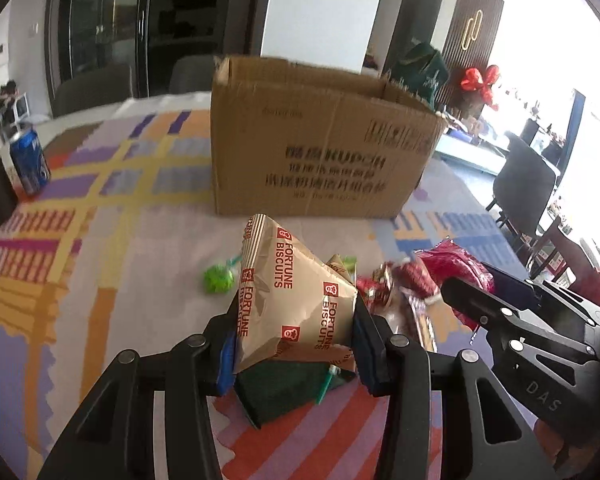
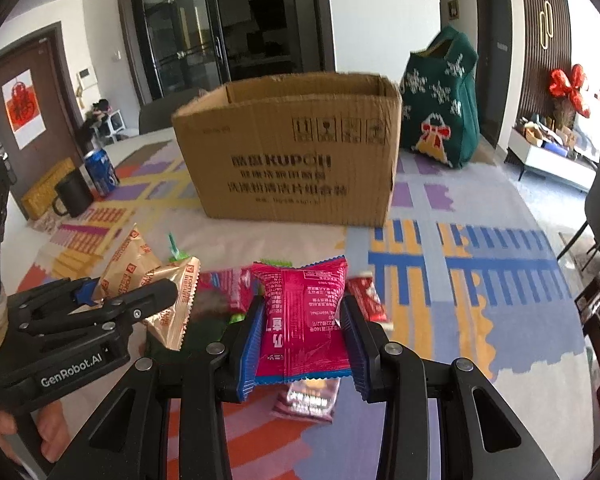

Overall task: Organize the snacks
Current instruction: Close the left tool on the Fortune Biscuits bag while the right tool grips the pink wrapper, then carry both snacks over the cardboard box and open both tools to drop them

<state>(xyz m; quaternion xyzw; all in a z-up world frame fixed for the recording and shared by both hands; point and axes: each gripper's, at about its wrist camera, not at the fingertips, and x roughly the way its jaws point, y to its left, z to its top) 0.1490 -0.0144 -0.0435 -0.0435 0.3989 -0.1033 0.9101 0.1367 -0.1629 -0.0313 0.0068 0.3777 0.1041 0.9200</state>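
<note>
The left gripper (image 1: 296, 340) is clamping a tan biscuit packet (image 1: 296, 300) and the right gripper (image 2: 300, 340) a pink snack packet (image 2: 302, 320), both just before the open cardboard box (image 2: 292, 152), probably for dropping inside.

Left gripper (image 1: 296, 340) jaws clamped, right gripper (image 2: 302, 336) jaws clamped, both angled down

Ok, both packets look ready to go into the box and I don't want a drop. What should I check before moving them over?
1. Left gripper clamps the Fortune Biscuits packet: ok.
2. Right gripper clamps the pink packet: ok.
3. Both packets lifted clear of the snack pile: cannot tell.
4. Cardboard box top open: ok.
5. Room inside the box: cannot tell.
</note>
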